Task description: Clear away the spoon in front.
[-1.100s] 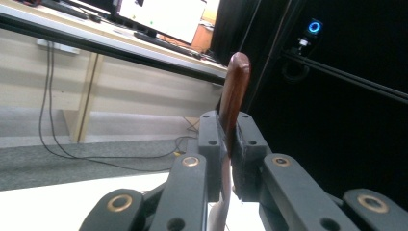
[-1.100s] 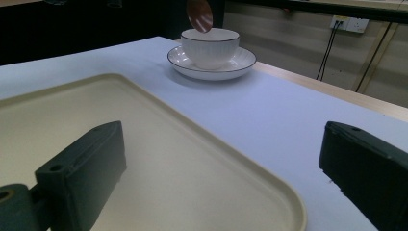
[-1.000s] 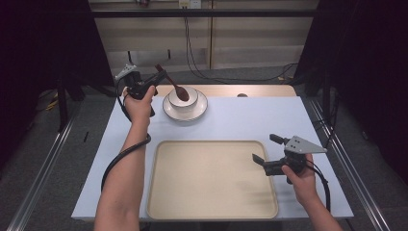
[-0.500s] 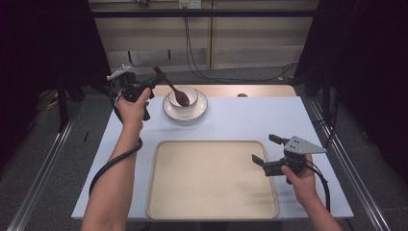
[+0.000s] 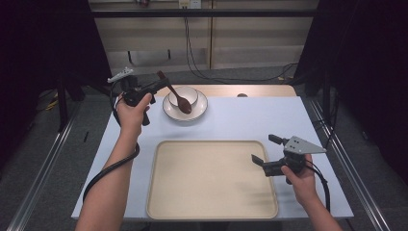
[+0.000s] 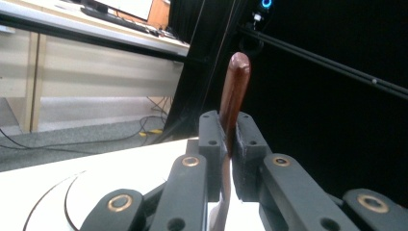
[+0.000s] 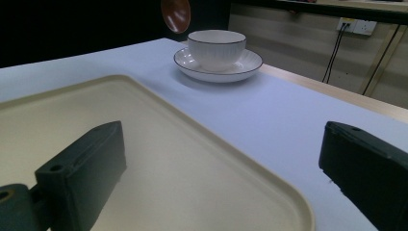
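Both jaws of the left gripper (image 5: 155, 87) clamp a brown spoon (image 5: 178, 96) above the cup (image 5: 183, 96); the right gripper (image 5: 263, 150) gapes wide, empty, over the tray's (image 5: 211, 202) right rim.

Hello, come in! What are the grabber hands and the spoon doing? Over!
Left gripper shut on spoon, over cup. Right gripper open above tray. Nothing blocking.

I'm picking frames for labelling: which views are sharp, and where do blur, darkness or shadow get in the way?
High view: evenly lit, sharp table and tray, dark surroundings. Left gripper view: jaws blurred up close, spoon handle against black backdrop. Right gripper view: jaws soft, cup and saucer crisp, faint shadow beneath them.
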### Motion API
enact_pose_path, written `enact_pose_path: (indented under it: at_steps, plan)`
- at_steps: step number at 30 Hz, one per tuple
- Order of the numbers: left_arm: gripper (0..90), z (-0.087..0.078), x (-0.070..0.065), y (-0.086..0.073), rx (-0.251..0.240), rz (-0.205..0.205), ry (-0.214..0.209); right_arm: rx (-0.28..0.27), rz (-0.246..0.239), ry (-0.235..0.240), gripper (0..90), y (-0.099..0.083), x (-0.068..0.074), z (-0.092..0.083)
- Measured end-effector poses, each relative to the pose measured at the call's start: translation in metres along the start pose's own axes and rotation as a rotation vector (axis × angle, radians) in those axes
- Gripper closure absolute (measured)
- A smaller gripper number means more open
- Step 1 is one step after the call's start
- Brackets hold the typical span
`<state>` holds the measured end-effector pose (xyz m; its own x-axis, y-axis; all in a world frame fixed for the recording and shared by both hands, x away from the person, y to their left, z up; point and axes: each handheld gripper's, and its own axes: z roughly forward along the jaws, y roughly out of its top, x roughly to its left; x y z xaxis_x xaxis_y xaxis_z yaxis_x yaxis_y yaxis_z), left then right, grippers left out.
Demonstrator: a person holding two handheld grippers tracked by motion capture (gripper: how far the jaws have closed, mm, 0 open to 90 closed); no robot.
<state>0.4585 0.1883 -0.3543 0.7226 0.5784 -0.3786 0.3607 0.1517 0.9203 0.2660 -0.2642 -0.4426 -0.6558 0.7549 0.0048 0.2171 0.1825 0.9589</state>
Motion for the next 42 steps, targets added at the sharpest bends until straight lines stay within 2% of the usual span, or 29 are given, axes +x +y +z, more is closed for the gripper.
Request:
enact_pose_path:
  at_steps: [2,3,6,7,15,16,21,24,26,27,42]
  plan:
    - [84.1,-0.001,-0.001,-0.002,0.015,0.003,0.003,-0.001,-0.004,0.006,2.2,0.000,0.000,0.000]
    - [84.1,-0.001,-0.001,-0.003,0.017,0.002,-0.013,-0.001,-0.004,0.006,2.2,0.000,0.000,0.000]
    - [84.1,-0.002,-0.004,-0.005,0.024,-0.002,-0.017,-0.003,-0.005,0.008,2.2,0.000,0.000,0.001]
    - [84.1,-0.003,-0.003,-0.006,0.038,0.012,-0.023,-0.003,-0.005,0.009,2.2,0.000,0.000,0.001]
    - [84.1,-0.005,-0.010,-0.012,0.048,-0.011,-0.057,0.003,-0.005,0.004,2.2,0.000,0.000,0.001]
    - [84.1,-0.006,-0.011,-0.013,0.056,-0.001,-0.065,0.001,-0.004,-0.001,2.2,0.000,0.001,0.001]
    - [84.1,-0.007,-0.017,-0.016,0.065,-0.008,-0.077,0.000,-0.007,0.011,2.2,0.000,0.001,0.002]
    - [84.1,-0.009,-0.017,-0.019,0.085,0.008,-0.086,0.005,-0.011,0.010,2.2,0.000,0.001,0.001]
    - [84.1,-0.010,-0.018,-0.021,0.076,-0.012,-0.092,0.005,-0.011,0.006,2.2,-0.001,0.001,0.001]
    - [84.1,-0.011,-0.018,-0.021,0.087,0.003,-0.093,0.002,-0.007,0.005,2.2,-0.001,0.002,0.002]
    - [84.1,-0.019,-0.029,-0.032,0.108,0.005,-0.132,0.007,-0.015,0.015,2.2,0.000,0.003,0.002]
